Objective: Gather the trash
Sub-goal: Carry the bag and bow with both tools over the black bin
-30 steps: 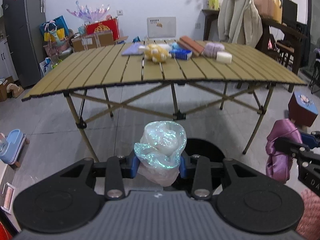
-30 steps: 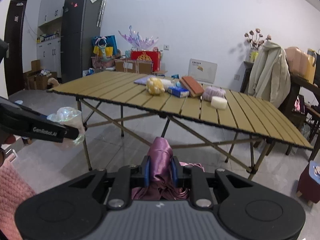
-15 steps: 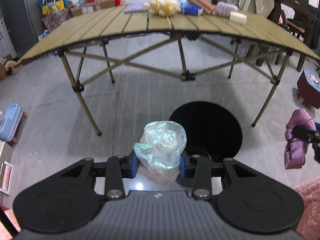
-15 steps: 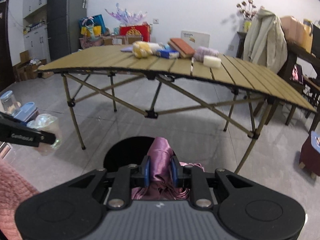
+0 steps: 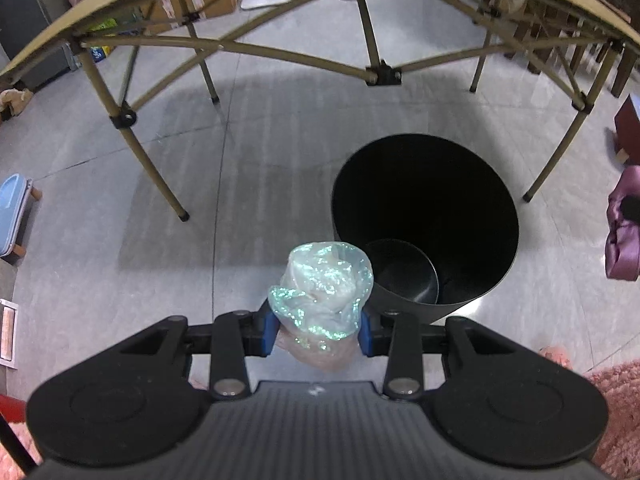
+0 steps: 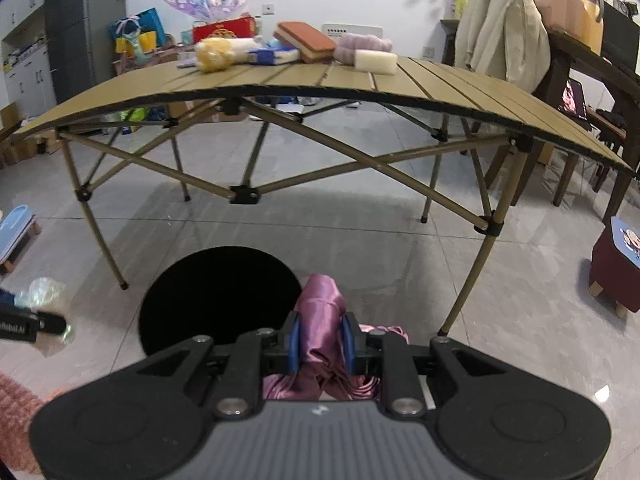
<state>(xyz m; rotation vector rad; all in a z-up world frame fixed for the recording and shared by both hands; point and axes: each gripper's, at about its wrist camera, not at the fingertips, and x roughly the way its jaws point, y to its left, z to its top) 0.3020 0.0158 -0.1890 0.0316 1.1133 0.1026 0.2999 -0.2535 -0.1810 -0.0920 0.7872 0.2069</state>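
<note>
Black bin [image 5: 424,216] lies just ahead-right of the left hand-held gripper [image 5: 318,330] clenching plastic [image 5: 320,292]; right hand-held gripper [image 6: 322,344] clenches cloth [image 6: 322,308].

wrapper [image 5: 324,284]: iridescent teal | cloth [image 6: 322,320]: shiny purple | bin [image 5: 424,216]: black | table [image 6: 440,84]: tan

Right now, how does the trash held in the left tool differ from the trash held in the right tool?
The plastic bag in the left tool is pale, translucent and glittery; the purple cloth in the right tool is opaque and satiny. The bag is balled up; the cloth hangs in folds. Both are clamped between blue pads near the black bin.
</note>
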